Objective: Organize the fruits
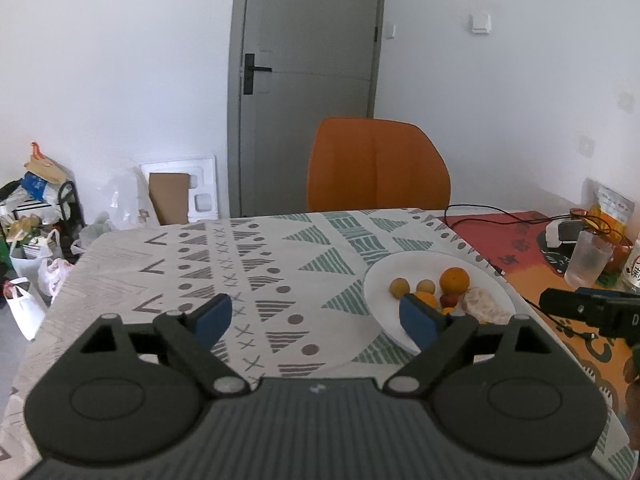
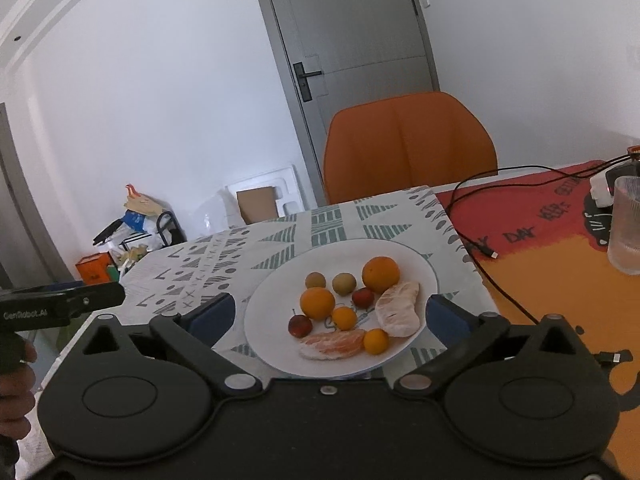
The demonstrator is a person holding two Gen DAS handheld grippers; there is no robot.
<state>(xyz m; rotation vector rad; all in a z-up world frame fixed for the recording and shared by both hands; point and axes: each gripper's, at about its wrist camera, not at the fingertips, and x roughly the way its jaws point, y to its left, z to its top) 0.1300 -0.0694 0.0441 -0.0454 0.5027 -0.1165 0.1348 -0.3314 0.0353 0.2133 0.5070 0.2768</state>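
A white plate [image 2: 416, 264] on the patterned tablecloth holds several fruits: a large orange [image 2: 380, 274], a second orange [image 2: 317, 303], small yellow-brown fruits [image 2: 344, 283], two red ones [image 2: 300, 325] and peeled citrus pieces [image 2: 400, 309]. My right gripper [image 2: 330, 312] is open and empty, its blue pads on either side of the plate, just in front of it. My left gripper [image 1: 316, 316] is open and empty over the cloth left of the plate [image 1: 380, 280]; its right pad hides some fruit. The large orange [image 1: 454, 280] also shows in the left wrist view.
An orange chair [image 1: 378, 166] stands at the table's far edge. A red-orange mat [image 2: 560, 240] with a black cable [image 2: 476, 240] and a ribbed glass [image 2: 626, 226] lies right of the plate. Bags and boxes [image 1: 32, 216] clutter the floor at left.
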